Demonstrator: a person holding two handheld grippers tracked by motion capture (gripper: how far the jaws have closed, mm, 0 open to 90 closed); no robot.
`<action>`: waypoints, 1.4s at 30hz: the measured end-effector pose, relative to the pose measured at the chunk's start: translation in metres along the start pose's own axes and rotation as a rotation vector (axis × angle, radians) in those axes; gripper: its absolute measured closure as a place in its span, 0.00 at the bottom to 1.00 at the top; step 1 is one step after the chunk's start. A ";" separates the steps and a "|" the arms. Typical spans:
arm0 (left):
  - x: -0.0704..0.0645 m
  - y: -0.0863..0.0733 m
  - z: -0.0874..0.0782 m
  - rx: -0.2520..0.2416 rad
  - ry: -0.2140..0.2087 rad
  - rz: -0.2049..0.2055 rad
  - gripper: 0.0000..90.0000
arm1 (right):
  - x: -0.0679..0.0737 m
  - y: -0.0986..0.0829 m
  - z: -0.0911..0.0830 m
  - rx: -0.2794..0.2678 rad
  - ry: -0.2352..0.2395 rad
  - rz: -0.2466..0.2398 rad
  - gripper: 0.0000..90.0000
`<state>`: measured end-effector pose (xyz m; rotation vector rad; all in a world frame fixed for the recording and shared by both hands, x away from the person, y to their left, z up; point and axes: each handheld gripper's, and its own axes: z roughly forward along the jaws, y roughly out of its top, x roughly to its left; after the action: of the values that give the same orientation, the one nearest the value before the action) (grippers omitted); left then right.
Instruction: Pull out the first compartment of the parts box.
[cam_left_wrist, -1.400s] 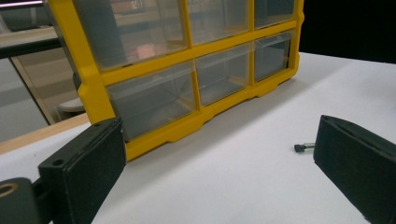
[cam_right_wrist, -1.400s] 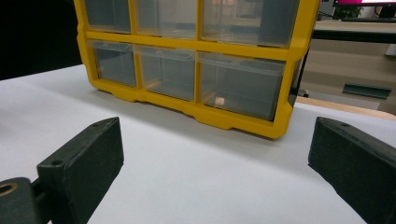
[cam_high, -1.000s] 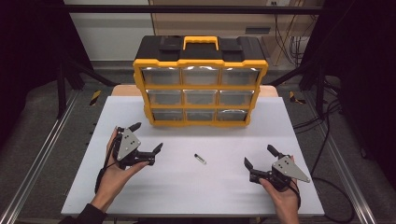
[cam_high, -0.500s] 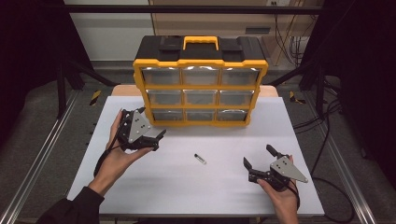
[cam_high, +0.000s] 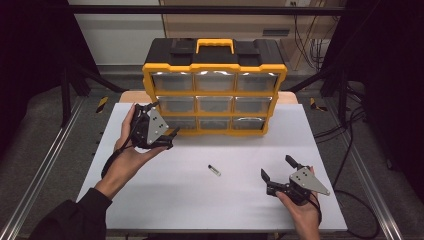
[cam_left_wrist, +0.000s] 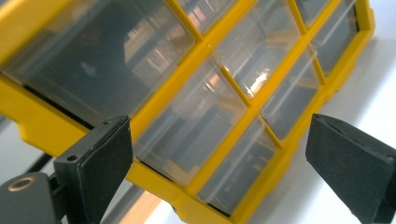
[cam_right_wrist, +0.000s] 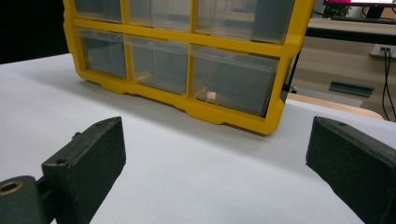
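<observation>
Just ahead of your left gripper (cam_high: 161, 120) stands the yellow organizer (cam_high: 215, 85), its lower-left drawers nearest the jaws; you hold that gripper lifted off the white table (cam_high: 150, 200), tilted, with its jaws spread wide and nothing between them. Through the left gripper view the clear drawer fronts (cam_left_wrist: 187, 126) sit close in front of the two black pads (cam_left_wrist: 100, 163), the cabinet's yellow frame running slantwise across because of the way your hand is turned. Your right gripper (cam_high: 281, 172) rests low at the table, well apart from the cabinet, and its jaws too stand released and empty. Between the two grippers, nearer to the right one and off to its left and a little ahead, lies a small dark cylindrical piece (cam_high: 214, 170) on the bare tabletop, touched by neither tool. From the right gripper view the organizer's bottom row of drawers faces you across open table, and a small pale object (cam_right_wrist: 211, 95) shows inside the bottom drawer nearest the cabinet's right-hand edge.
</observation>
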<state>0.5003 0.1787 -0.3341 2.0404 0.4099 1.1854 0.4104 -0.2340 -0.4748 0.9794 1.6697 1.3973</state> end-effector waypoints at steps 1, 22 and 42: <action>-0.001 0.003 0.001 0.002 0.016 0.028 0.08 | 0.000 0.000 0.000 0.002 -0.001 0.000 0.05; 0.019 0.022 0.013 0.056 0.113 0.227 0.14 | -0.003 0.001 -0.002 -0.001 -0.025 0.004 0.06; 0.038 0.035 0.018 0.066 0.272 0.324 0.25 | -0.003 0.002 -0.002 0.000 -0.027 -0.001 0.05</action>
<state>0.5322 0.1694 -0.2905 2.0596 0.2543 1.6760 0.4100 -0.2376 -0.4722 0.9925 1.6503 1.3775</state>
